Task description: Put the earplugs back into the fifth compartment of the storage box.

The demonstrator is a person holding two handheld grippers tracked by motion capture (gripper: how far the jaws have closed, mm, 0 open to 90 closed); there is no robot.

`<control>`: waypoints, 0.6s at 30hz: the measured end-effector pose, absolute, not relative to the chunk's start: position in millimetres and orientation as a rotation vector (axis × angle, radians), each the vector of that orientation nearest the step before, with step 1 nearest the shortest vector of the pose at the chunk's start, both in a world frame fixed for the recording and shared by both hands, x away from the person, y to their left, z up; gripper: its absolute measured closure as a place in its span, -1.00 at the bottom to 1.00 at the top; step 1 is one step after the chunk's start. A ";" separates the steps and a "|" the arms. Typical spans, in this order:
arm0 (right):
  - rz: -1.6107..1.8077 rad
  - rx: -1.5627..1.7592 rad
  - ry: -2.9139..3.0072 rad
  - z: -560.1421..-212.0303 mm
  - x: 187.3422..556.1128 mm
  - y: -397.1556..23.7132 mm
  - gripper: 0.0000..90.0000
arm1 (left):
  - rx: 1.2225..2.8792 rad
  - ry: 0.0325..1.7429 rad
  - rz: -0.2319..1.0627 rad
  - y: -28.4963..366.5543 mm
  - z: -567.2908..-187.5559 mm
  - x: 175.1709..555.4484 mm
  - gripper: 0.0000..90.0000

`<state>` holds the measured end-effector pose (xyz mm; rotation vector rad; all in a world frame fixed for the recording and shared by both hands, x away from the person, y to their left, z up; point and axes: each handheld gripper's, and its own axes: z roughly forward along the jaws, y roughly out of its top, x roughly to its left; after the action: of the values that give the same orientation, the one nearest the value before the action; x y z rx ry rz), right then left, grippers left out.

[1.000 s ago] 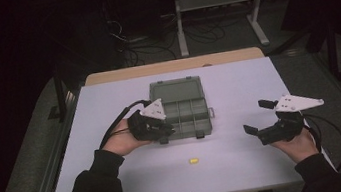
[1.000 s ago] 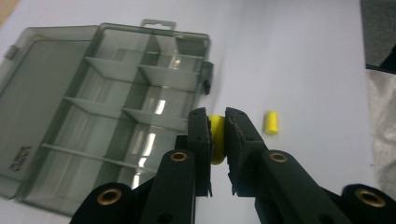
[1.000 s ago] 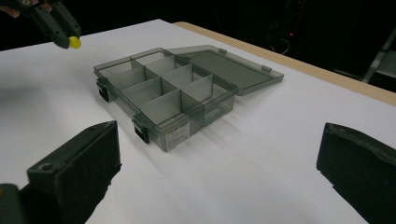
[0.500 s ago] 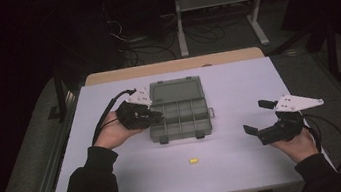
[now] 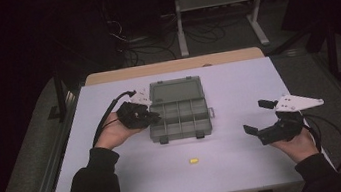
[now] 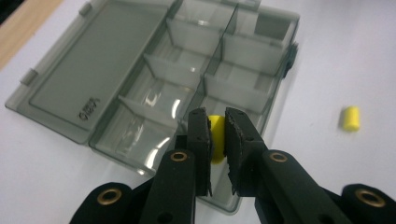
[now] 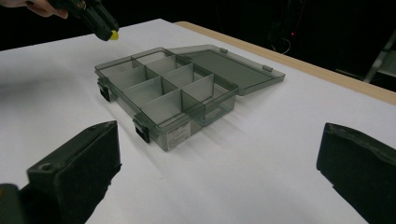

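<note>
A smoky clear compartment box [image 5: 179, 112] lies open mid-table, its lid [image 6: 88, 79] flat behind it and its cells bare. My left gripper [image 5: 154, 117] hangs at the box's left edge, shut on a small yellow cylinder [image 6: 216, 135] that sits between its pads just above the nearest cells. From the right gripper view, that left gripper [image 7: 105, 25] and its yellow piece [image 7: 113, 35] are above the box's [image 7: 163, 88] far corner. A second yellow cylinder [image 5: 194, 161] lies on the table in front of the box. My right gripper [image 5: 256, 116] rests at the right, open and holding nothing.
The white tabletop [image 5: 238, 86] has a wooden strip [image 5: 174, 65] along its far edge. A metal stand and cables [image 5: 217, 13] are on the dark floor beyond. The loose yellow piece [image 6: 351, 118] lies off the box's side on bare table.
My left hand has shifted left and slightly away, from over the box's front-left cells to its left edge, still carrying the yellow piece. The right hand has stayed put.
</note>
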<state>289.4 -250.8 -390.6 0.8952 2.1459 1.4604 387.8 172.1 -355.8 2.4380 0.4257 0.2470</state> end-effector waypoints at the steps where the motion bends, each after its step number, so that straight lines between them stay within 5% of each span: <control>1: 1.459 0.896 2.148 -390.6 289.4 -250.7 -1.00 | 2.436 0.434 0.245 172.5 -358.3 388.6 0.79; 18: 1.444 0.895 2.164 -391.8 289.8 -249.0 -1.00 | 2.504 0.446 0.217 163.6 -389.3 393.0 0.79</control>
<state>289.8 -249.0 -391.8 0.8946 2.1643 1.4440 393.0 163.6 -389.3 2.5039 0.4462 0.2173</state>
